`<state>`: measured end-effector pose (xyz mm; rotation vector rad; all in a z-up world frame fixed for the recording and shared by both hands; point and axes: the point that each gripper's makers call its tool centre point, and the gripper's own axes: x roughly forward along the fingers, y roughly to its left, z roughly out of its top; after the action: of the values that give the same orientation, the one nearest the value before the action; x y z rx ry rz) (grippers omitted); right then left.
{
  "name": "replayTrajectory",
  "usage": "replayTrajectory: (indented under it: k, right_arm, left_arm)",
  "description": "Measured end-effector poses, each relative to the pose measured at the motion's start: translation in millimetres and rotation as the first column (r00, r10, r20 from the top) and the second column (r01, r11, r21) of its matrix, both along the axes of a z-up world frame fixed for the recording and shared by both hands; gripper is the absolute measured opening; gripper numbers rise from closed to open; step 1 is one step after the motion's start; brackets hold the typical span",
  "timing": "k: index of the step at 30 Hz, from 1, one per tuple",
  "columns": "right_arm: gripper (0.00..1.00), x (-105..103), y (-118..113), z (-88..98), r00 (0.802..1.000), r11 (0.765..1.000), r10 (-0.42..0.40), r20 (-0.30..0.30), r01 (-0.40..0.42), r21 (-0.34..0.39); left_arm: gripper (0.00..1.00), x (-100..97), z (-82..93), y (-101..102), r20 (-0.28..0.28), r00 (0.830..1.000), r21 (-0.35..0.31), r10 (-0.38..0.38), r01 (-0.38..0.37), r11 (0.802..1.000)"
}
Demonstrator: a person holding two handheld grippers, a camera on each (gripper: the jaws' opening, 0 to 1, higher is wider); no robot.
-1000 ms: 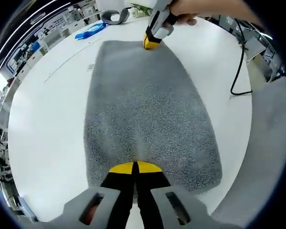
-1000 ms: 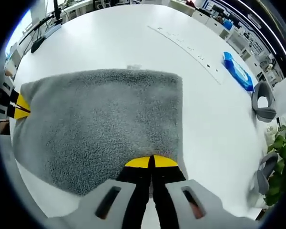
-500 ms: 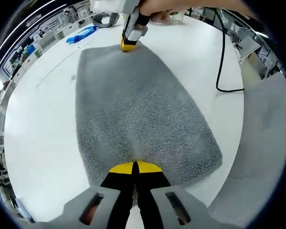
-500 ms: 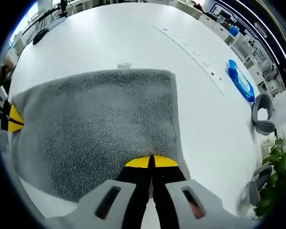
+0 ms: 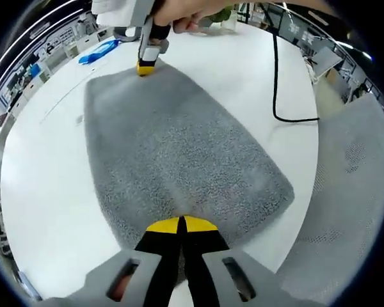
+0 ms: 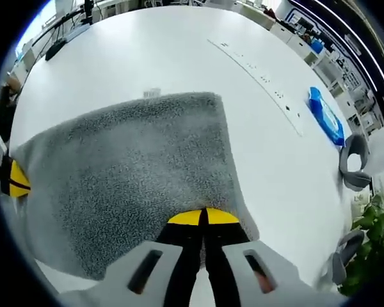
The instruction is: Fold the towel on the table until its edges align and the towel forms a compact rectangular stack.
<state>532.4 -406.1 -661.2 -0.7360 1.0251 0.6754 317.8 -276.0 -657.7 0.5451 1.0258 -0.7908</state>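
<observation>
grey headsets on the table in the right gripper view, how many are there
2. One grey headset lies on the white table at the right, just past the blue packet. A second grey headset sits lower right beside the green plant. Others may be hidden beyond the rim.

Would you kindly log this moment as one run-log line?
left gripper: shut on towel edge | right gripper: shut on towel edge | towel: grey, on white table | fold: not finished
</observation>
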Motion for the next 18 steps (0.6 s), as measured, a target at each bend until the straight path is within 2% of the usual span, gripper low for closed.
replayTrajectory:
  k: [6, 18]
  right_arm:
    - [0.0, 7.4, 7.7, -0.2, 1.0, 1.0, 0.003, -0.001, -0.003, 0.015]
    - [0.0, 18.7, 18.5, -1.1, 0.998, 0.998, 0.055, 0.027, -0.054, -0.03]
  left_arm:
    - [0.0, -1.6, 0.3, -6.3, -0.001, 1.0, -0.005, -0.015, 0.015, 1.0]
    - [0.0, -1.6, 0.5, -19.6, -0.001, 0.999, -0.02, -0.033, 0.033, 0.999]
